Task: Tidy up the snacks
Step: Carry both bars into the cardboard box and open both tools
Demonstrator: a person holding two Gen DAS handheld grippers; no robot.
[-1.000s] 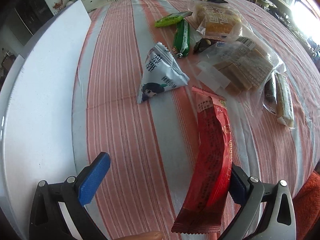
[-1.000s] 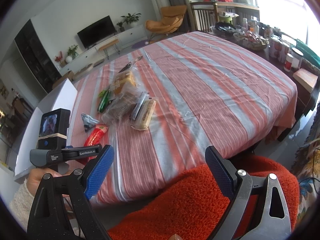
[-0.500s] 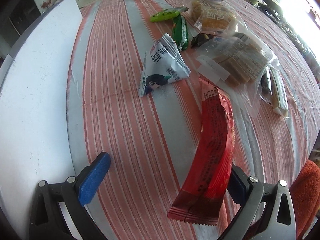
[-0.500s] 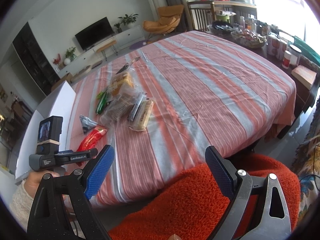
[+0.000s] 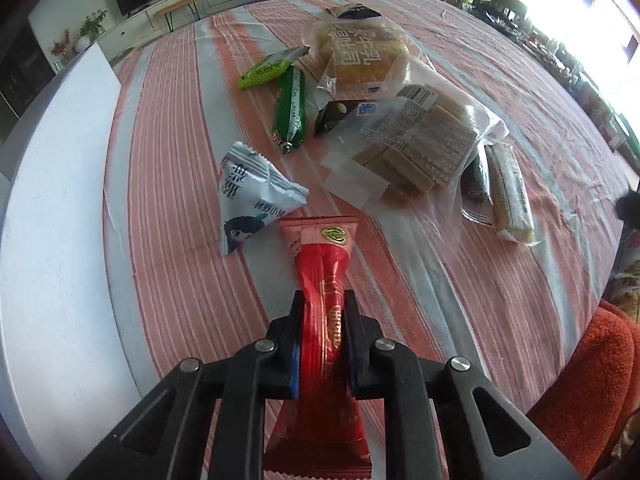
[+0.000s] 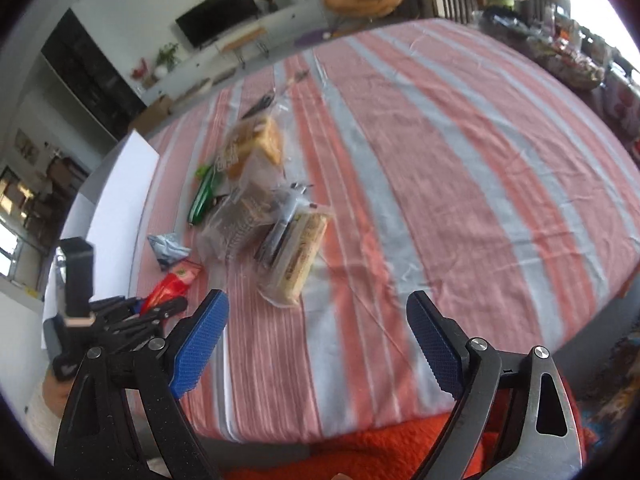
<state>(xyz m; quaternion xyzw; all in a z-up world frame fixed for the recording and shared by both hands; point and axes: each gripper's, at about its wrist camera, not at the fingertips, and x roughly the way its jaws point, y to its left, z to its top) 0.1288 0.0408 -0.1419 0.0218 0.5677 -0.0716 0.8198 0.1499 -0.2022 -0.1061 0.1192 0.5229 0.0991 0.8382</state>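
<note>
Red snack packet [image 5: 322, 300] clamped between the pads of the left tongs [image 5: 322, 332], which a second ago stood wide with the packet lying loose against one pad; the jaws have now snapped in on its middle. The wrapper is pinched narrow at the grip, its sealed far end pointing ahead of the tongs and its near end hanging below them (whether it has left the cloth cannot be told from here). In the right-wrist view the same packet [image 6: 170, 286] shows red in the left tongs [image 6: 158, 312], held by a person's hand [image 6: 54, 390].

Just ahead and to the left of the left tongs lies the white triangular pouch [image 5: 252, 196], close to the packet's far end. Farther ahead: two green sticks [image 5: 290, 106], a clear bag of brown wafers [image 5: 416, 148], a bagged bread loaf [image 5: 360, 56] and a pale bar [image 5: 512, 192] off to the right. To the left runs the white box [image 5: 52, 220], a likely bin for sorted items.

The right tongs [image 6: 316, 344] stand open and empty, having swung in over the striped worktop [image 6: 460, 160] with the snack pile ahead-left of them.

Reading: the grasp is made, so the first item is ready to be lifted and carried; the thin wrapper may slip or twist if moved fast.
</note>
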